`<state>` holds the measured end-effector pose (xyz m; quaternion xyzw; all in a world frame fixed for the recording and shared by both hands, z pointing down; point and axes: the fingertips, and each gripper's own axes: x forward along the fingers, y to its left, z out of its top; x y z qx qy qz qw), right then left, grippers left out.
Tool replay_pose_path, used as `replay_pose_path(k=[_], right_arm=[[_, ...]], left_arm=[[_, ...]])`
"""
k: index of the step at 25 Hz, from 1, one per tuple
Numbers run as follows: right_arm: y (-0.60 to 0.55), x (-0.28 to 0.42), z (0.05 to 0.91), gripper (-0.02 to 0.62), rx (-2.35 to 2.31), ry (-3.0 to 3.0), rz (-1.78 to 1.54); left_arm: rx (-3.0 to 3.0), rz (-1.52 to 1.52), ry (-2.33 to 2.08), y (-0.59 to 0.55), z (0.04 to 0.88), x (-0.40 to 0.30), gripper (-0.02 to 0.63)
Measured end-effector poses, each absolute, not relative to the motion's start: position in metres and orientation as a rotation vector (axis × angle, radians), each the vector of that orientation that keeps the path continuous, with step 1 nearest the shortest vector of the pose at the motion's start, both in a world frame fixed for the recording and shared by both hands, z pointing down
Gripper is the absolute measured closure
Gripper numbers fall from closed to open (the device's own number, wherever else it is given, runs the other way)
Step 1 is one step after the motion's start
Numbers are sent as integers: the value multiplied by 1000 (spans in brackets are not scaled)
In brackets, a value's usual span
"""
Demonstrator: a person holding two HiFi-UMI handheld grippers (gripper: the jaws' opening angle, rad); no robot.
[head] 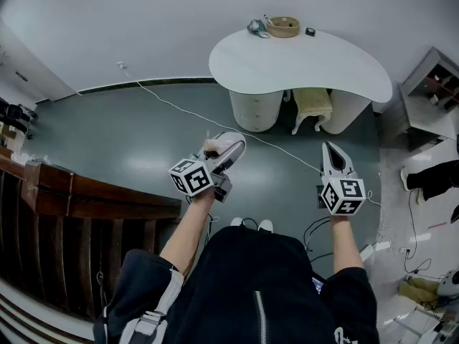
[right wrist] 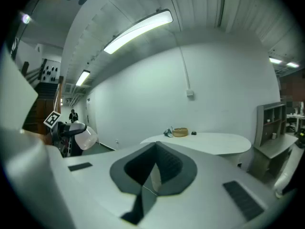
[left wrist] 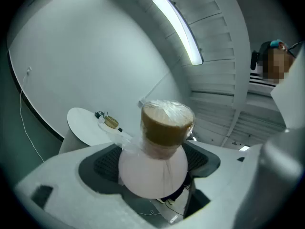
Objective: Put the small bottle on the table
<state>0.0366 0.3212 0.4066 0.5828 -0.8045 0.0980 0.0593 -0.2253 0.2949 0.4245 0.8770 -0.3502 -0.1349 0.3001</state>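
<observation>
A small whitish bottle (left wrist: 153, 171) with a brown cap (left wrist: 167, 125), wrapped in clear film, sits between the jaws of my left gripper (left wrist: 157, 152). Both dark pads press on its round body. From the head view, that left gripper (head: 233, 145) hangs over the grey floor with the bottle (head: 225, 146) in it, well short of the white table (head: 308, 63). My right gripper (head: 336, 158) is level with it on the right, its jaws together and holding nothing. In the right gripper view the pads meet at a seam (right wrist: 153, 168), and the table (right wrist: 205, 142) lies ahead.
A round woven basket (head: 283, 26) and small items sit at the table's far edge. A cream chair (head: 313, 106) is tucked under it. A white cable (head: 179, 110) crosses the floor. There is a wooden railing (head: 72, 192) at the left and a shelf unit (head: 430, 84) at the right.
</observation>
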Motion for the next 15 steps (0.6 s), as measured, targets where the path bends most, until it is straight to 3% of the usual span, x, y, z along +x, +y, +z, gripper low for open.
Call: replay_pose_path(k=[15], right_arm=[[334,57,414,594,1743,-2503,354]], left_arm=[[2310,-343,-943,304,429,-202,212]])
